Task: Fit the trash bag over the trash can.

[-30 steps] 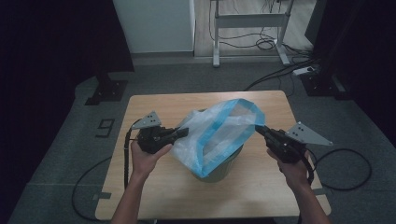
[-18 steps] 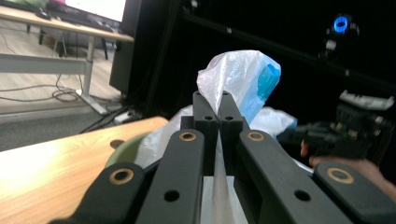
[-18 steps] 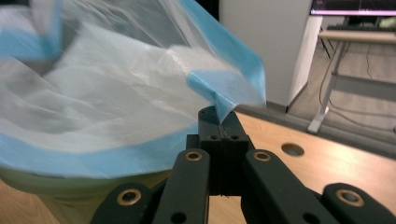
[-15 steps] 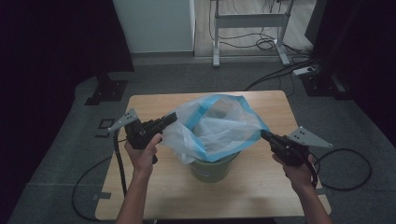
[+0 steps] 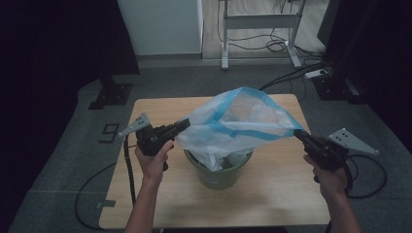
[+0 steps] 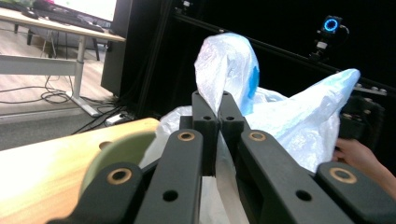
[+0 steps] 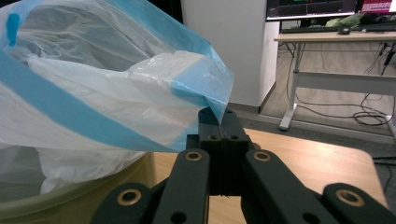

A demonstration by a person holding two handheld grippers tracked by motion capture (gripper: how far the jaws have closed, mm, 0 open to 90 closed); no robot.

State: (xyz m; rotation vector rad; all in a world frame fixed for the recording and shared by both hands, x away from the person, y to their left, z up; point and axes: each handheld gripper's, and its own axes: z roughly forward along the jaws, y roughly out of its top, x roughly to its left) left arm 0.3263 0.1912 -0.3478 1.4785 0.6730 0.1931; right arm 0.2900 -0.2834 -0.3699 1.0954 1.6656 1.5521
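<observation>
near edge of the table (image 5: pixel 145 208) cut off at the bottom of the high view, along with both forearms above the elbow. inside of the green bin (image 5: pixel 221 170) mostly hidden under the plastic bag (image 5: pixel 233 124); bin's contents impossible to make out. bag's lower part tucked out of sight inside the bin.

counted: one bin, one bag with a blue band along its mouth, two hand-held grippers, two hands.

left of the bin, left hand-held gripper (image 5: pixel 183 125) held level, pointing at the bag, gripped from below with the forearm rising from the near edge. jaws closed tight on a corner of the bag's rim, film pinched between the pads (image 6: pixel 216 109) in the left gripper view. right of the bin, right hand-held gripper (image 5: pixel 297 134) likewise level and aimed inward, jaws clamped on the opposite corner of the rim (image 7: pixel 219 112). bag's mouth stretched wide between the two, just above the bin, which stands near the middle of the table.

beyond the bin, far table edge, then grey floor with cables.
</observation>
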